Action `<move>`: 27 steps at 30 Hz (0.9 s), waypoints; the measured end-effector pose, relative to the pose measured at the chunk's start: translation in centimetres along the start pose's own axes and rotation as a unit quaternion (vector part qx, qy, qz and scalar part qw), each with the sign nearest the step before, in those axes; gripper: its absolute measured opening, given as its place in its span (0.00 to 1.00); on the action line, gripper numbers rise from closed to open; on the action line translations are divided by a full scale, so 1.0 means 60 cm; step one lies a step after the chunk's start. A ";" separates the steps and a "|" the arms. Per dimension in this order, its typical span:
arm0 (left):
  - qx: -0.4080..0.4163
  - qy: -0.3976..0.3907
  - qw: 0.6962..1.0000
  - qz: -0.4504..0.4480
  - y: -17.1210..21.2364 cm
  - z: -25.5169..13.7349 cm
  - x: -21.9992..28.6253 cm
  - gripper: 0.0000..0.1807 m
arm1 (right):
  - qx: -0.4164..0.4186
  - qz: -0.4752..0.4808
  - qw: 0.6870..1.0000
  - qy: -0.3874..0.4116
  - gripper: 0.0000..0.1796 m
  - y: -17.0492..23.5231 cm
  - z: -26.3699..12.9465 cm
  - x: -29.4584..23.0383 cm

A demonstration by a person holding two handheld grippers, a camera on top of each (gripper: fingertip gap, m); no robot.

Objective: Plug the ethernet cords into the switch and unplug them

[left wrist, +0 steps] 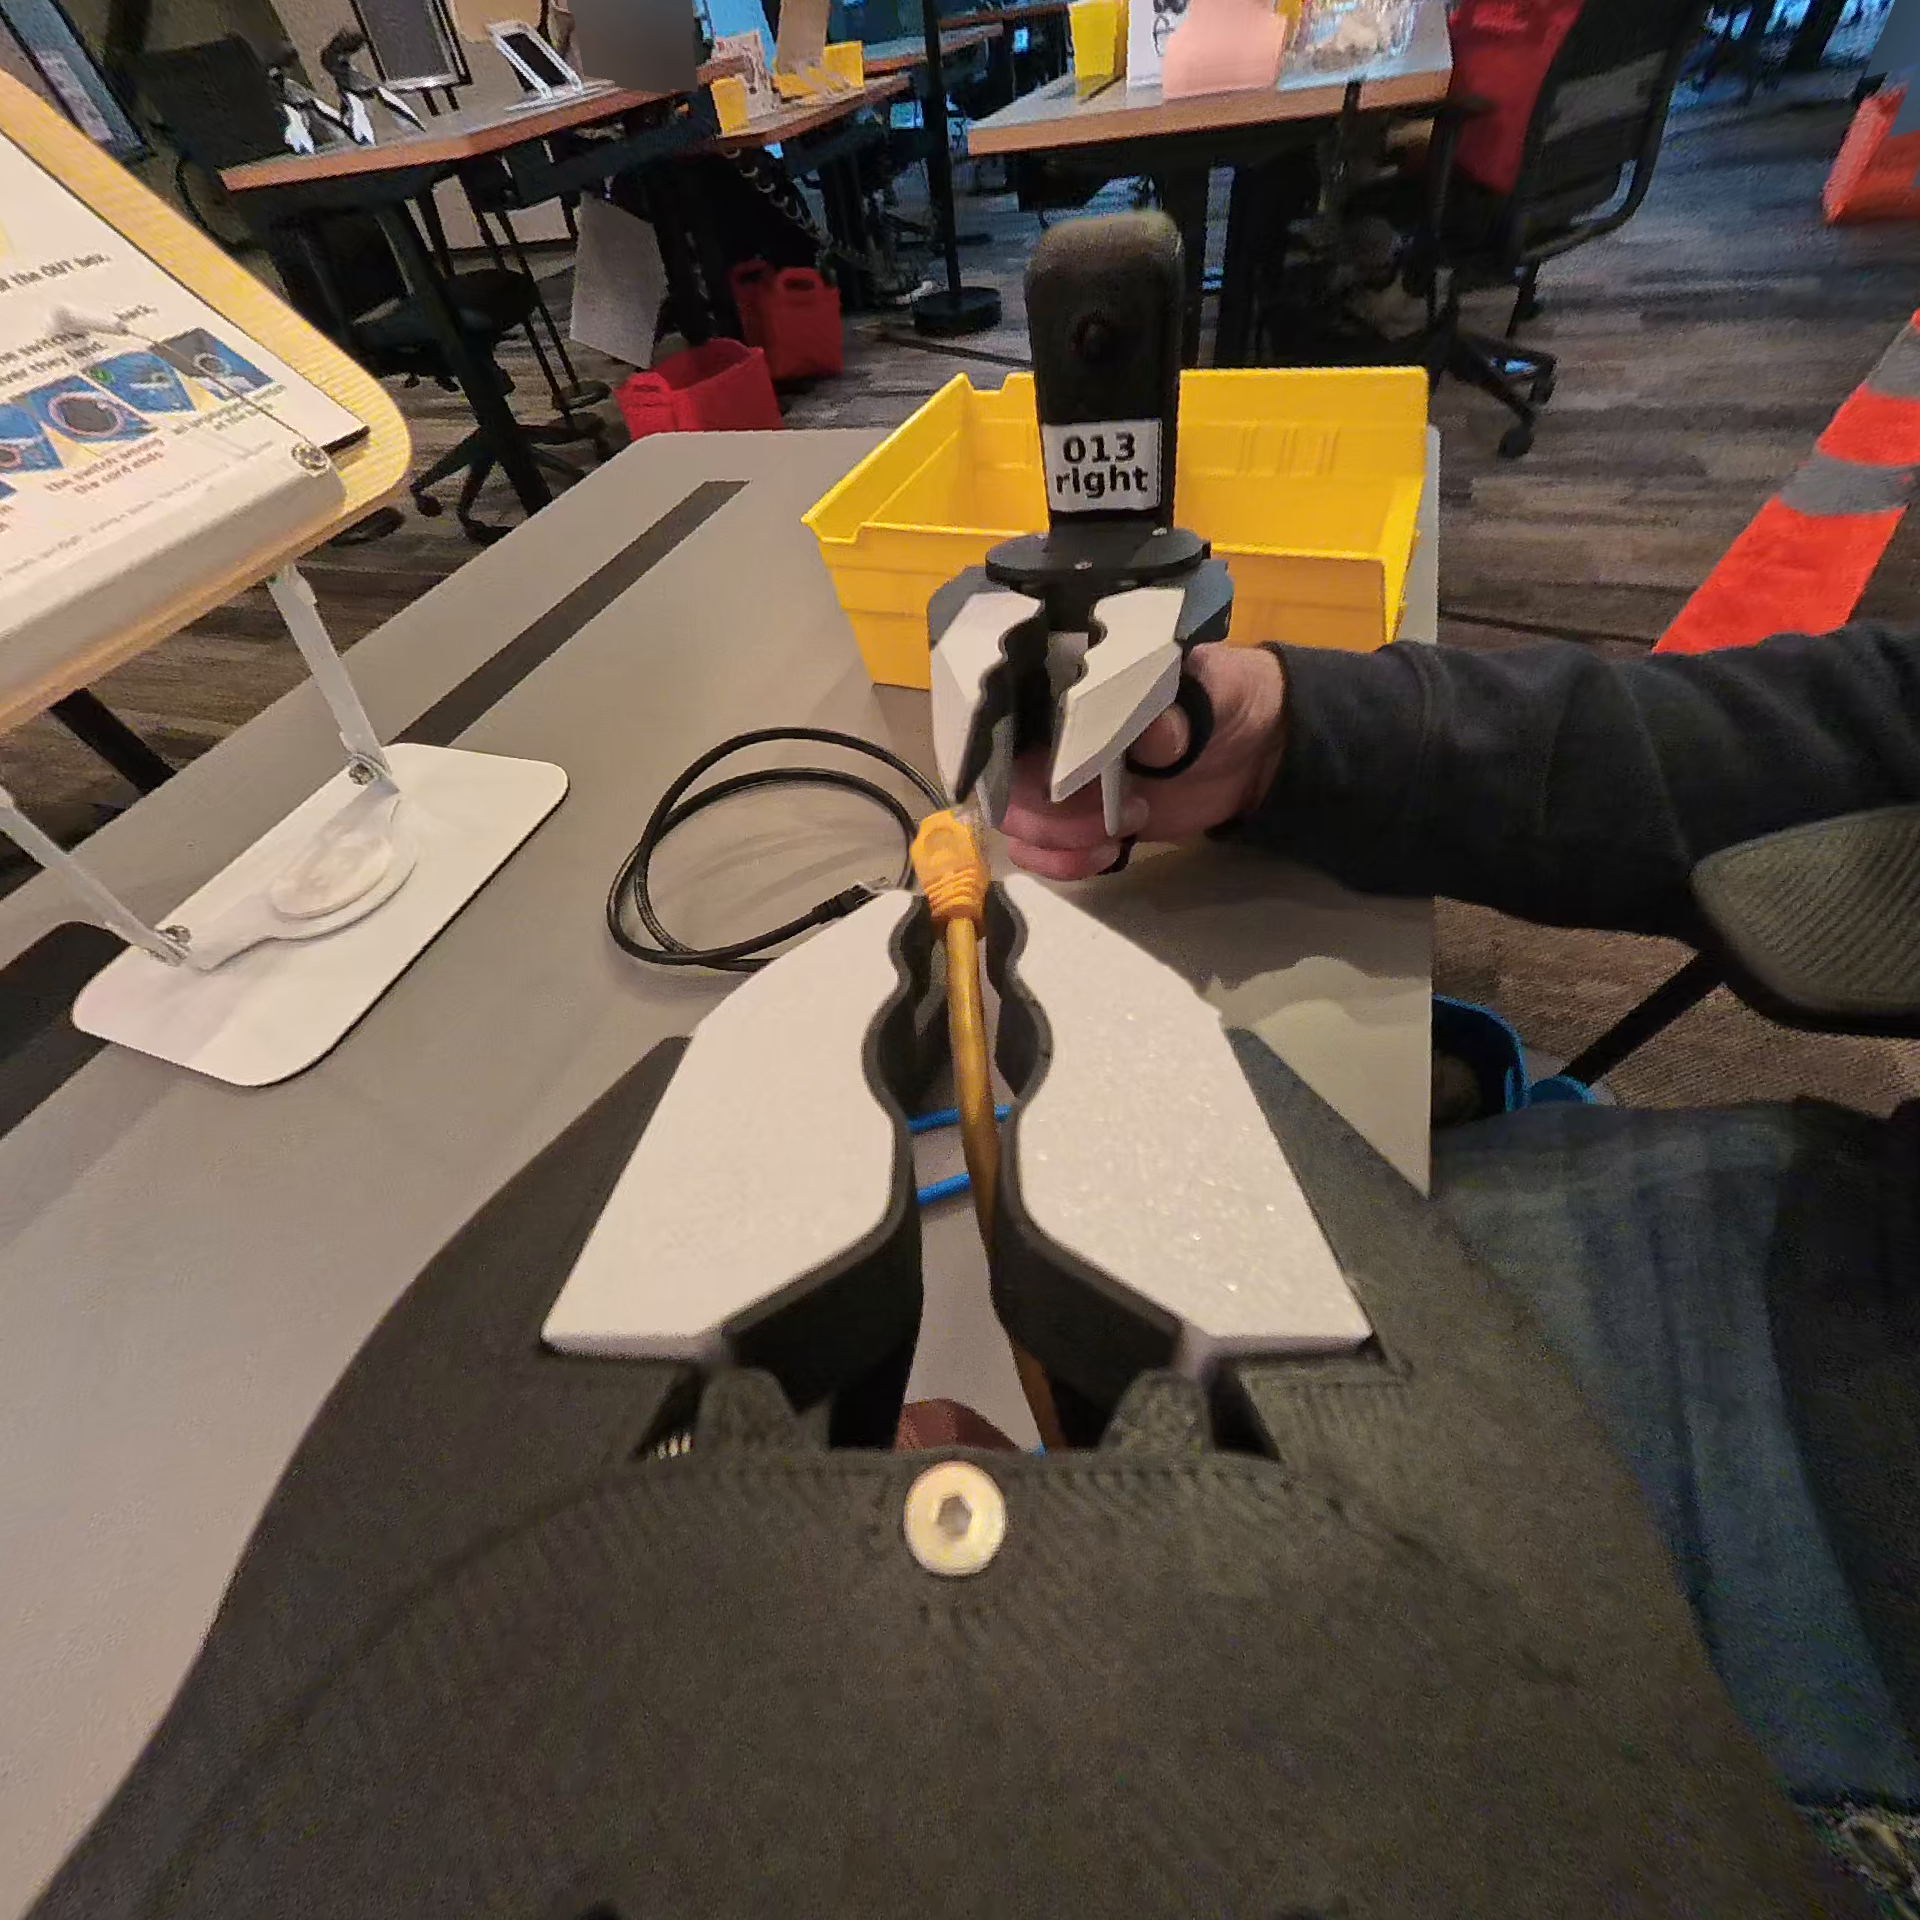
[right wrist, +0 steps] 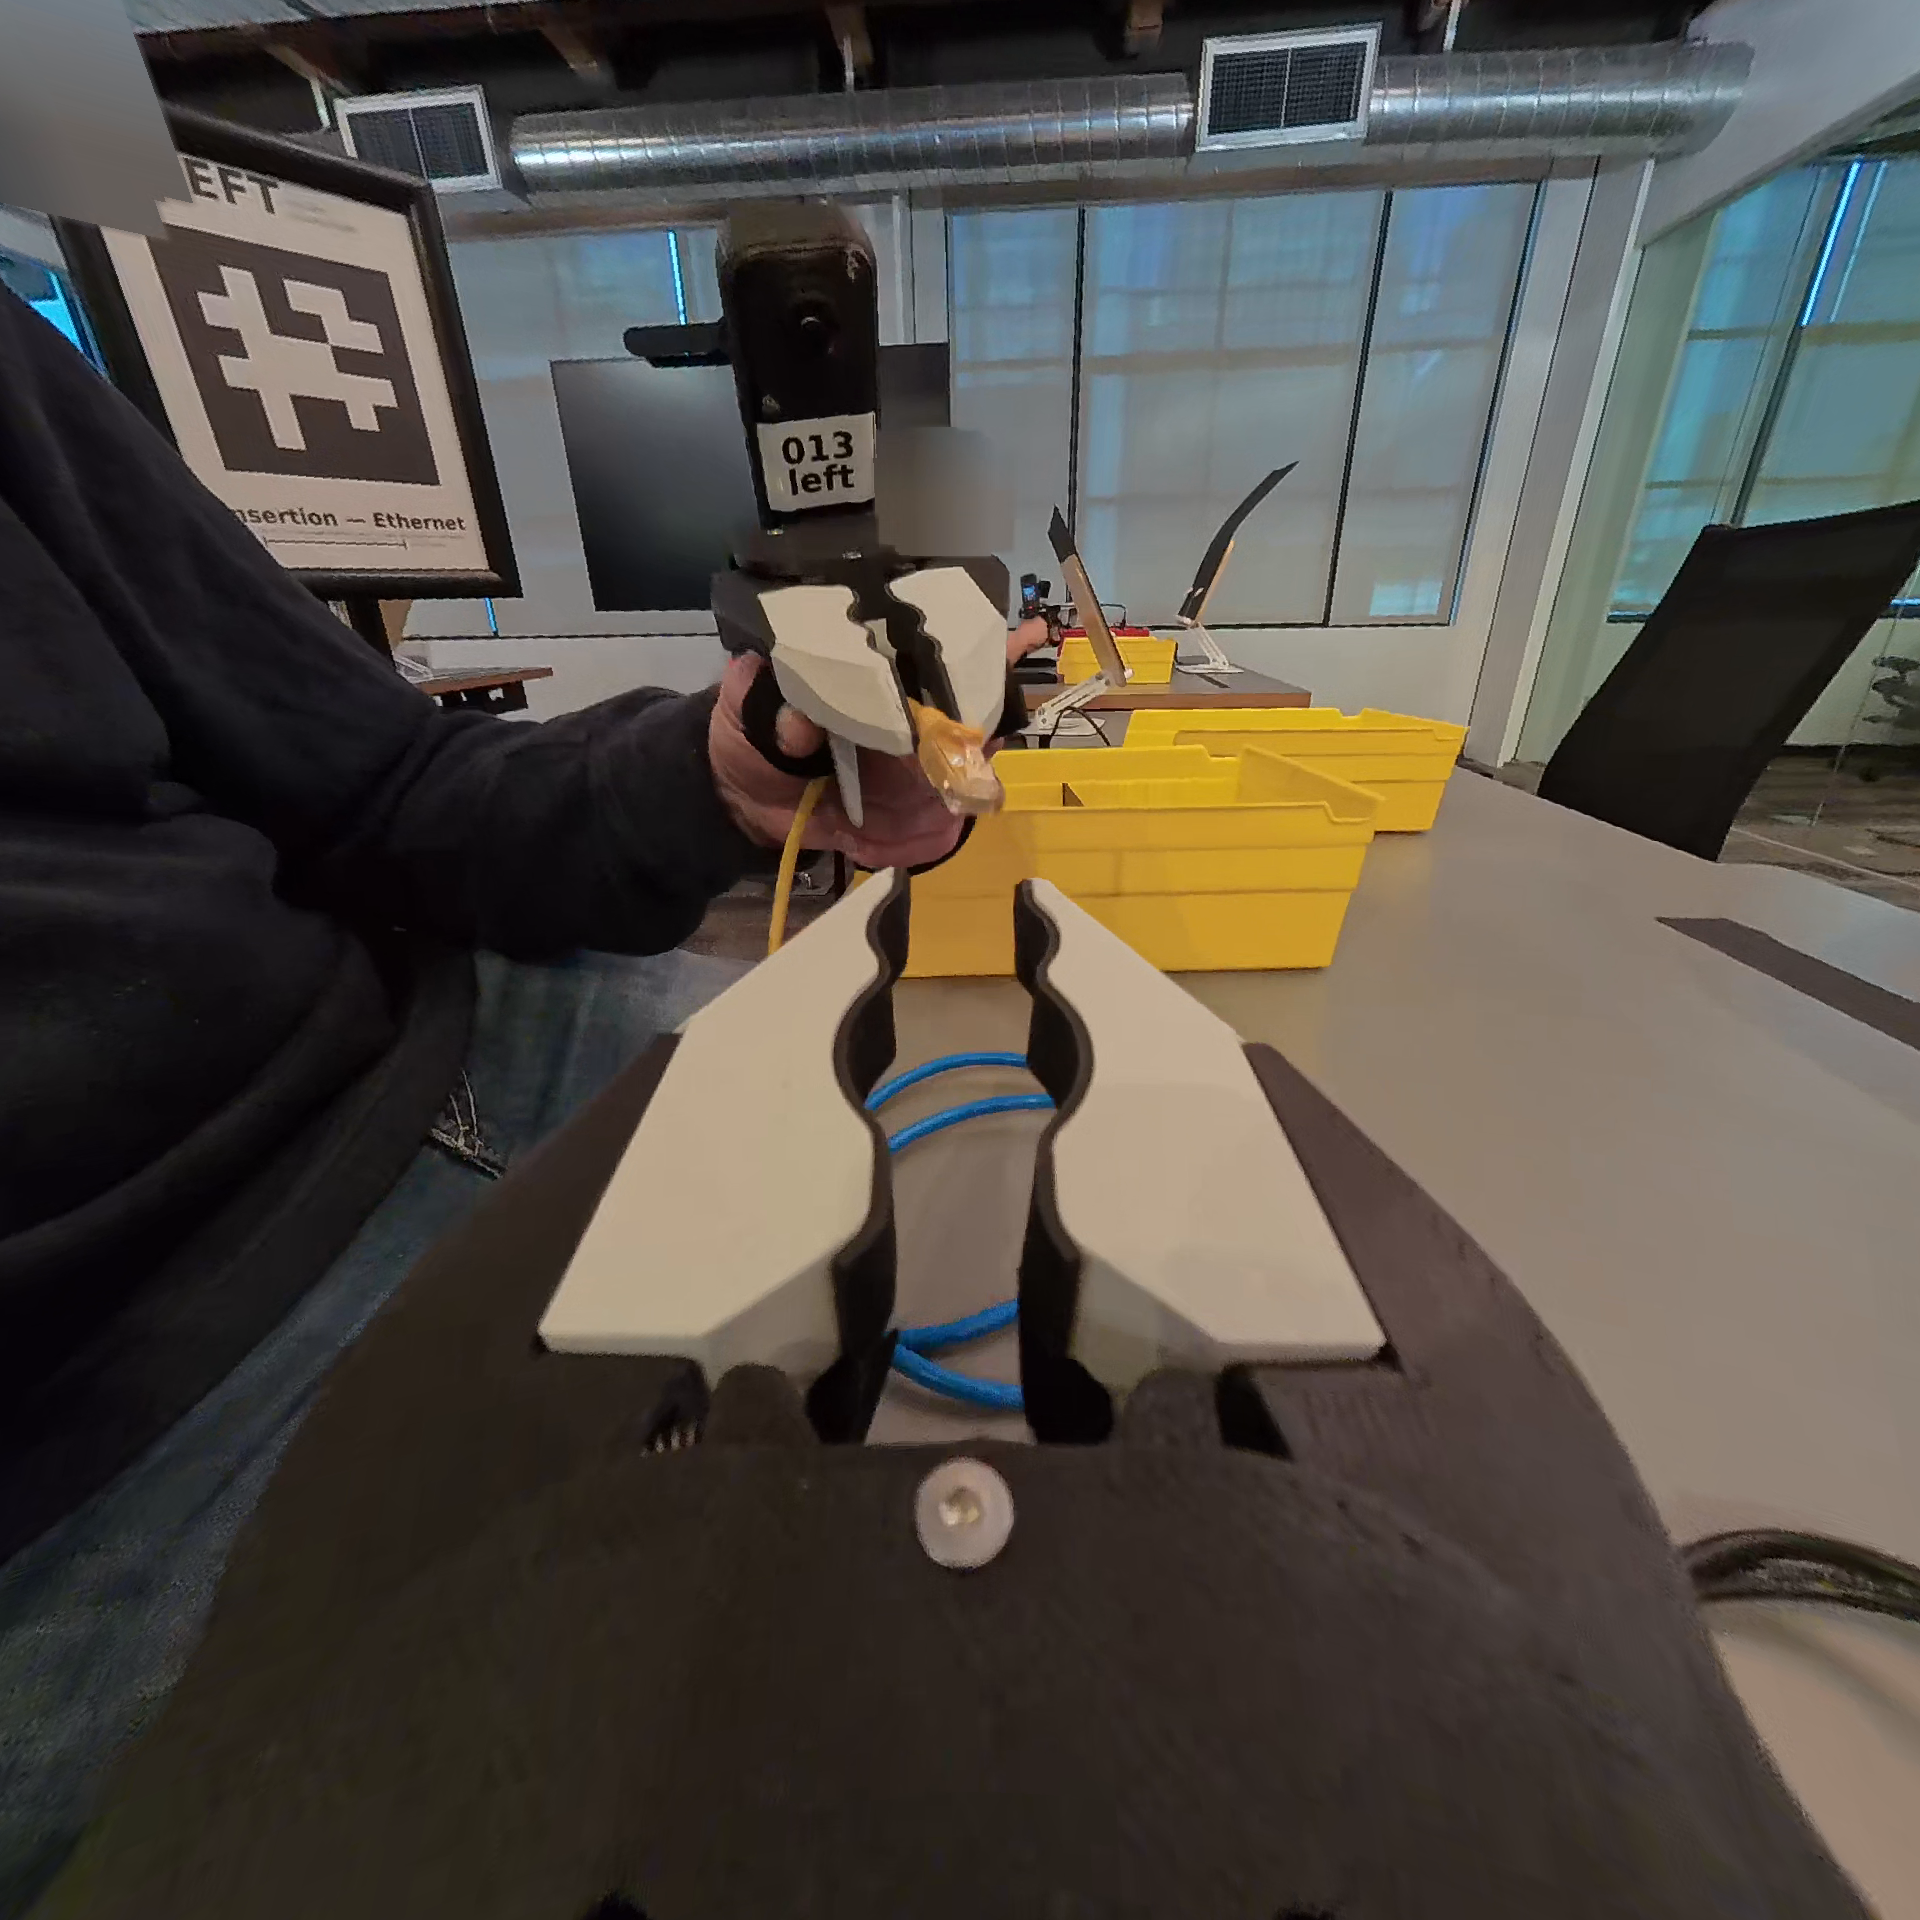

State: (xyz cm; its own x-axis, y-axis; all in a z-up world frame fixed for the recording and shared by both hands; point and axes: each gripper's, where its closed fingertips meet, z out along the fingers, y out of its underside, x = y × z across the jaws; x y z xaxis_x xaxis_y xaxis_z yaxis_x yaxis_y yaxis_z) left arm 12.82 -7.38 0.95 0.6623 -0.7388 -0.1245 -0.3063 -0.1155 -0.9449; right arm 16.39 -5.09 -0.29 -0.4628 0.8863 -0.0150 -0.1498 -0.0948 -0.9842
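We log three cords: one orange cord (left wrist: 966,997), booted plug forward, clamped in left gripper (left wrist: 954,904) jaws above the desk (left wrist: 260,1299); one black (left wrist: 665,831), one blue (right wrist: 961,1091) coiled there. Right gripper (right wrist: 961,904) jaws narrowly parted, empty.

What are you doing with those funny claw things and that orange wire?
A person holds a claw gripper in each hand. The left gripper is shut on the orange ethernet cord, plug sticking out front. The right gripper is open and empty, facing it. A black cord and a blue cord lie on the grey table. No switch is visible.
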 end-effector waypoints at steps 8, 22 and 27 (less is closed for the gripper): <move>-0.024 0.007 0.997 0.067 -0.003 0.005 0.021 0.05 | -0.022 0.003 0.998 -0.053 0.12 -0.009 0.046 -0.023; 0.020 0.066 0.997 -0.041 -0.017 0.005 0.030 0.06 | -0.024 -0.125 0.992 -0.020 0.06 -0.029 0.051 -0.035; 0.038 0.083 0.992 -0.085 -0.023 0.007 0.033 0.06 | -0.035 -0.166 0.985 -0.008 0.06 -0.034 0.048 -0.038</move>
State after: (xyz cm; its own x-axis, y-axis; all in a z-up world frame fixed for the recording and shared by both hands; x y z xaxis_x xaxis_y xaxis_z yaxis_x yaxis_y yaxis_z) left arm 14.86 -8.38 1.90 0.5773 -0.8122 0.0845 -0.1436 -0.2029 -0.9686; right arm 15.25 -8.20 2.25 -0.4117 0.8559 0.3129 -0.2352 0.2320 -0.9439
